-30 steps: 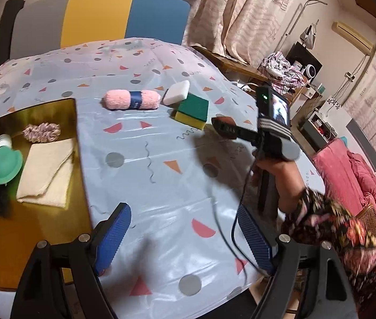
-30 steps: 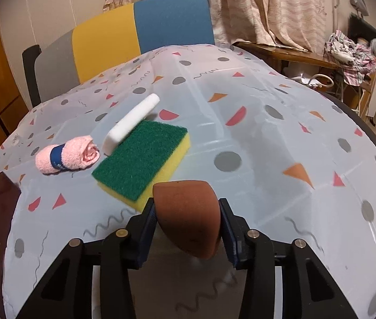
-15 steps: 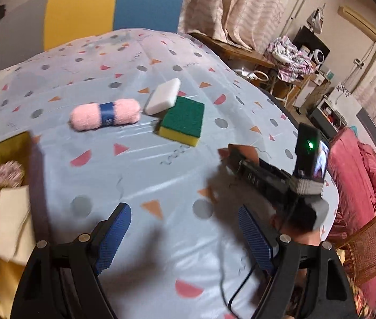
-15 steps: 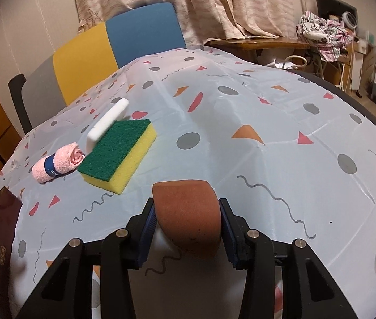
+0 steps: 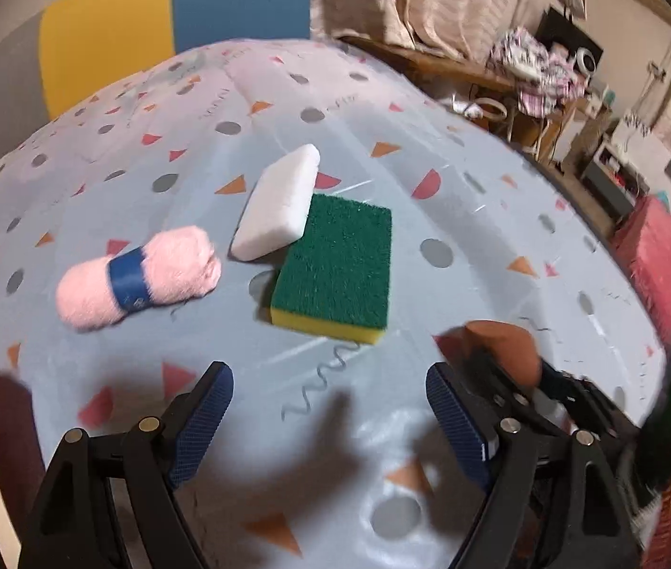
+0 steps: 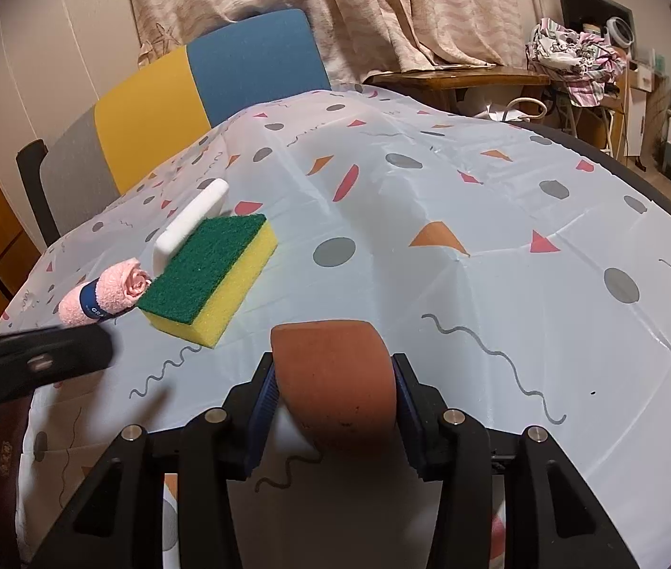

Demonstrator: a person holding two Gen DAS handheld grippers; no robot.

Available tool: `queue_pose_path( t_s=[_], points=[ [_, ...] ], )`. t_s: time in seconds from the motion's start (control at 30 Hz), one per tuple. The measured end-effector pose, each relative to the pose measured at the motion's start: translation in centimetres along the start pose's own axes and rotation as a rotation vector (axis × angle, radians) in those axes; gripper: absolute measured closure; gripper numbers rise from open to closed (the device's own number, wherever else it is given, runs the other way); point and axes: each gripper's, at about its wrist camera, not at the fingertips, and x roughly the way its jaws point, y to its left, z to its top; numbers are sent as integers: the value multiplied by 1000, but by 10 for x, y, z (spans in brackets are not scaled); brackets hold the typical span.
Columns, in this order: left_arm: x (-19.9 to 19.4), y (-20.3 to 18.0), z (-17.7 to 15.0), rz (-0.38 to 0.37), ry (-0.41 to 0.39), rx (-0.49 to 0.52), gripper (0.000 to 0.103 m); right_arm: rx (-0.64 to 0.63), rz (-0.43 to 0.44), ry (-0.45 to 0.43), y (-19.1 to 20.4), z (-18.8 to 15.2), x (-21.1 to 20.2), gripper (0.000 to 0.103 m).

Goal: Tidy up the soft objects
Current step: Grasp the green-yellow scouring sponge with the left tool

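Rm: domestic, curtains at 12 o'clock, a chair [image 6: 203,80] w/ grey/yellow/blue back behind the table. Surface: table under a pale blue tablecloth [image 6: 501,218] w/ dots, triangles, squiggles.

Your right gripper [image 6: 333,400] is clamped on a brown sponge [image 6: 335,370]; both pads press its sides, rounded end pointing fwd, just above the cloth. Matte, slightly pitted, likely compressible, so expect it to spring back on release.

Your left gripper [image 5: 326,422] has its jaws wide apart, nothing between them, hovering over bare cloth.

Key relation, left wrist view: green-and-yellow sponge [image 5: 335,270] lies at 12 o'clock from the left gripper, near, long axis running roughly 12-to-6, i.e. in line w/ the fingers. Jaws would span its short width w/o a wrist roll, in my judgement. White sponge [image 5: 278,204] leans on its far-left corner at 11 o'clock, touching; axis tilted toward 1 o'clock. Pink towel roll [image 5: 139,277], blue band round its middle, sits at 10 o'clock, apart from the green one, axis crosswise.

Right wrist view: same group at 10 o'clock. The left hand is nearer, and it is free.

Green sponge: coarse scouring top, yellow foam base, flat, undeformed. Risk: lifting it may topple the white one.
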Motion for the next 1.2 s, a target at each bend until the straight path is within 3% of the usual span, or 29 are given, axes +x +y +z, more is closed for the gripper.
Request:
queue_pose_path(
  t_s=[0.13, 0.23, 0.4, 0.6, 0.67, 0.87, 1.03, 1.2],
  points=[
    [23, 8, 13, -34, 39, -22, 17, 8, 4, -2, -1, 0, 0, 55],
    [26, 10, 19, -56, -1, -31, 15, 15, 10, -6, -2, -1, 0, 55],
    [45, -4, 29, 3, 19, 62, 15, 24, 13, -8, -4, -1, 0, 55],
    [61, -6, 29, 5, 34, 55, 16, 22, 8, -10, -4, -1, 0, 55],
    [65, -5, 24, 13, 56, 63, 33, 24, 10, -15, -4, -2, 0, 55],
    [36, 2, 1, 20, 14, 80, 34, 23, 5, -14, -4, -2, 1, 55],
    [18, 11, -42, -35, 70, 13, 33, 24, 6, -16, -5, -2, 0, 55],
    [9, -2, -56, 9, 25, 84, 21, 24, 6, -17, -5, -2, 0, 55]
  ],
)
